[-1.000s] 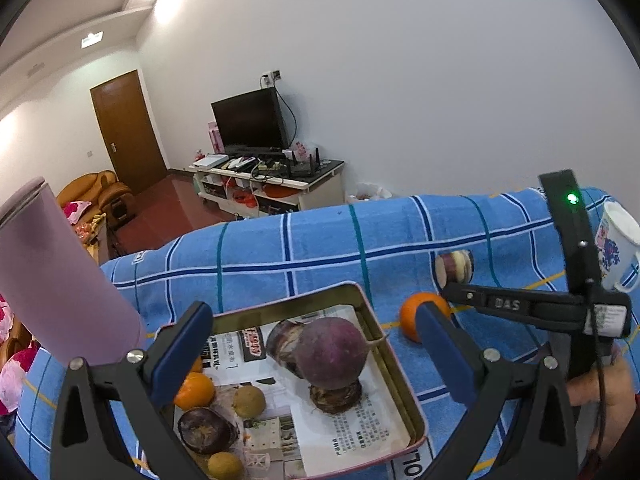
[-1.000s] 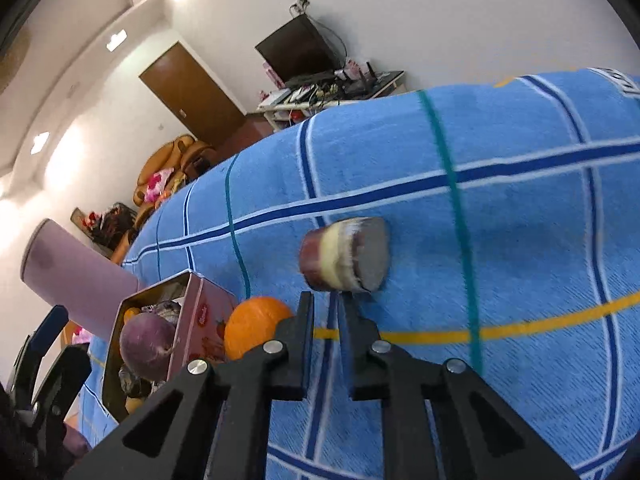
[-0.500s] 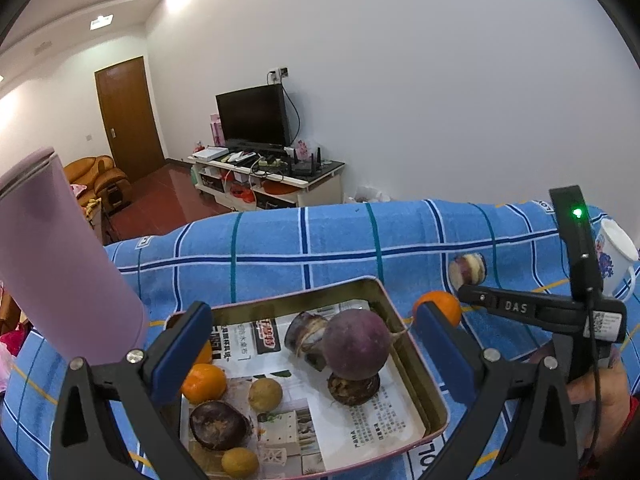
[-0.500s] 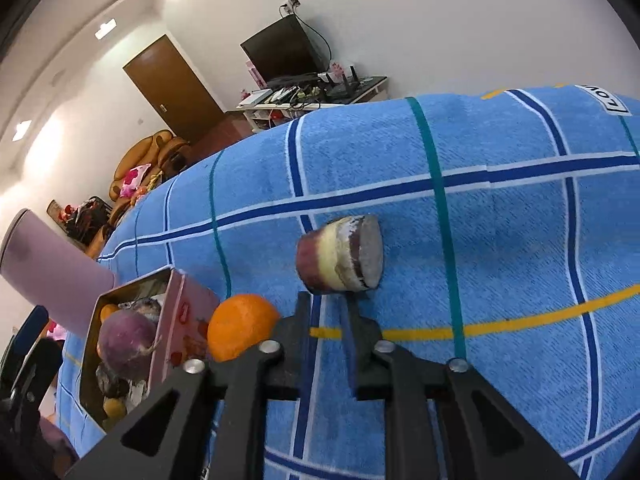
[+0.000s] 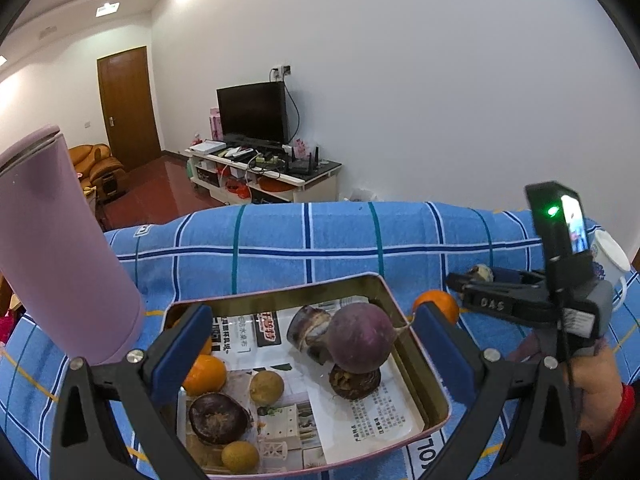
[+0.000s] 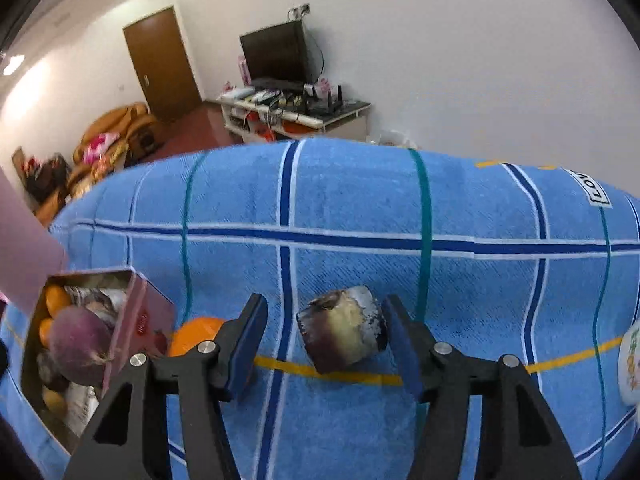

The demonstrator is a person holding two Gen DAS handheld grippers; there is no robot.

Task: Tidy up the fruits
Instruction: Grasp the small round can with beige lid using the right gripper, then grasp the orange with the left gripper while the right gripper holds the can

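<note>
A metal tray (image 5: 424, 376) lined with newspaper sits on the blue checked cloth and holds a purple radish (image 5: 362, 338), oranges and several small fruits. My left gripper (image 5: 308, 344) is open above the tray, empty. My right gripper (image 6: 324, 338) is open, its fingers on either side of a cut purple-and-cream fruit piece (image 6: 344, 328) lying on the cloth, not closed on it. A loose orange (image 6: 192, 334) lies between the piece and the tray (image 6: 132, 312); it also shows in the left wrist view (image 5: 438, 304).
A tall pink tumbler (image 5: 60, 256) stands left of the tray. A white printed mug (image 5: 608, 252) stands at the far right of the cloth. The cloth (image 6: 360, 208) ends at the far edge, with a TV stand beyond.
My right gripper has opened from shut and now straddles the cut fruit piece. The right wrist view has levelled out. My left gripper has drifted slightly over the tray.
</note>
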